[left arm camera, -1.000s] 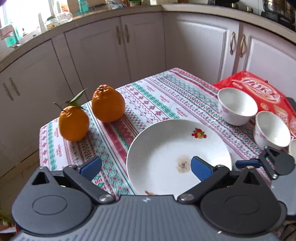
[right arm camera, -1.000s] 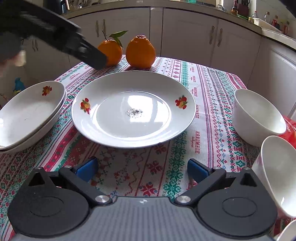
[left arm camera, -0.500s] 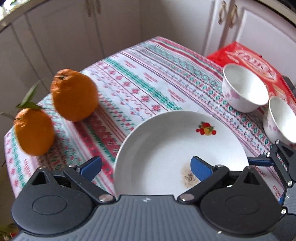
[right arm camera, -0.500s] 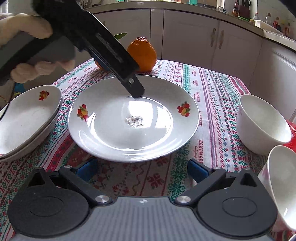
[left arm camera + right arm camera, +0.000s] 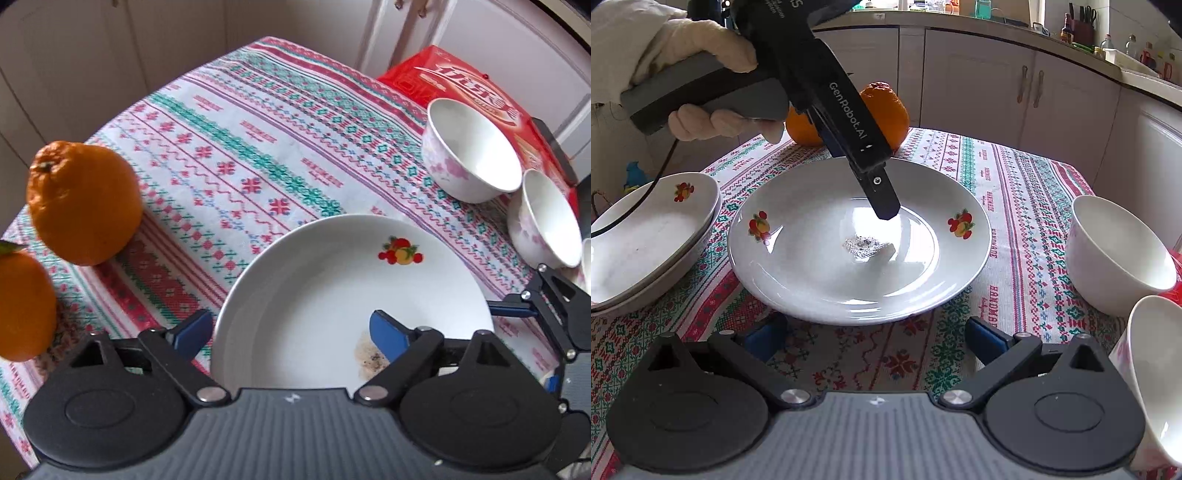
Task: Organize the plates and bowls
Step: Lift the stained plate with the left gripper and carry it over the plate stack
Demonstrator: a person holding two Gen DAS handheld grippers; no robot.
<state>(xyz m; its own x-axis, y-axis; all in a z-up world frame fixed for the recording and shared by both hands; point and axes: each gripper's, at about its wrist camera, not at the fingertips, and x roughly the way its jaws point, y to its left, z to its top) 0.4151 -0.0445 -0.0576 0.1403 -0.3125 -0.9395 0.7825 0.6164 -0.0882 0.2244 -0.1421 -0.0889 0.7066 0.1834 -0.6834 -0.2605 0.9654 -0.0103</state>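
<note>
The left tongs hang wide open over the round white ceramic plate with small fruit decals, one blue pad outside its rim at 9 o'clock, the other above its soiled middle; whether either pad touches the plate is hard to tell. From the right wrist view this plate sits in the centre of the table with the red-and-green patterned cloth, a greyish smear at its centre. The left tongs reach down over it from 11 o'clock, held by a pale-gloved hand. The right tongs are spread wide too, holding nothing, low over the cloth just near the plate's 6 o'clock edge. Two stacked white fruit-decal plates lie at 9 o'clock. Two white pink-flowered bowls stand at 3 o'clock, beside a red printed package. Two knobbly orange citrus fruits rest at 12 o'clock behind the plate.
</note>
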